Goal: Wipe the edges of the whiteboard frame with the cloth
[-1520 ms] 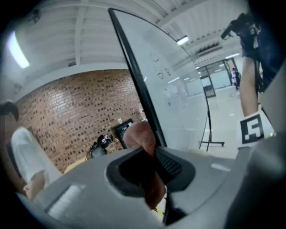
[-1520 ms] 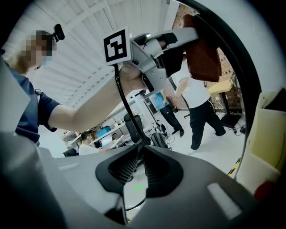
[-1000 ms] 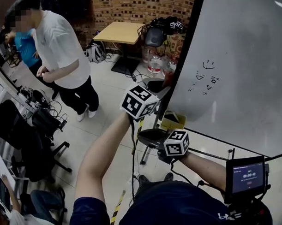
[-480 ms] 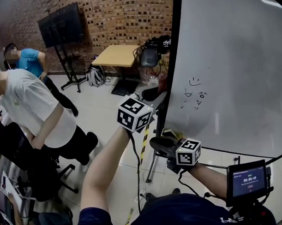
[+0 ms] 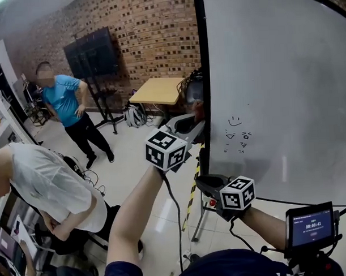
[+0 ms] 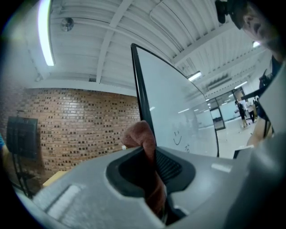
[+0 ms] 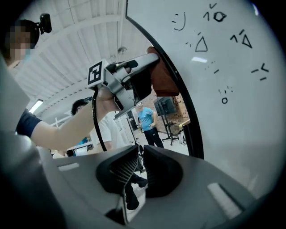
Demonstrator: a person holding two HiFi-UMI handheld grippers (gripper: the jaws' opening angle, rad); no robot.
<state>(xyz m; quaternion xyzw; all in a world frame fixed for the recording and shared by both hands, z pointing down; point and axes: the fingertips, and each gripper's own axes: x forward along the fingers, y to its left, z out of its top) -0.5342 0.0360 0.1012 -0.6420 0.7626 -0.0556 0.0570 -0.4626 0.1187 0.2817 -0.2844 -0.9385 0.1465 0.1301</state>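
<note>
Nearest, the right gripper (image 5: 207,184) hangs low in front of the whiteboard's lower part; its jaws are drawn almost together with only a slit between them and hold nothing. Just above and beyond it, the left gripper (image 5: 190,125) pinches a reddish-brown cloth (image 6: 142,137), which bulges out past the jaws. In the right gripper view the cloth lies against the black side edge of the whiteboard frame (image 5: 203,77). The whiteboard (image 5: 278,74) carries small doodles (image 5: 236,129) near that edge. Farther off stand a wooden bench (image 5: 157,91), a dark screen on a stand (image 5: 93,52) and a brick wall (image 5: 152,33).
</note>
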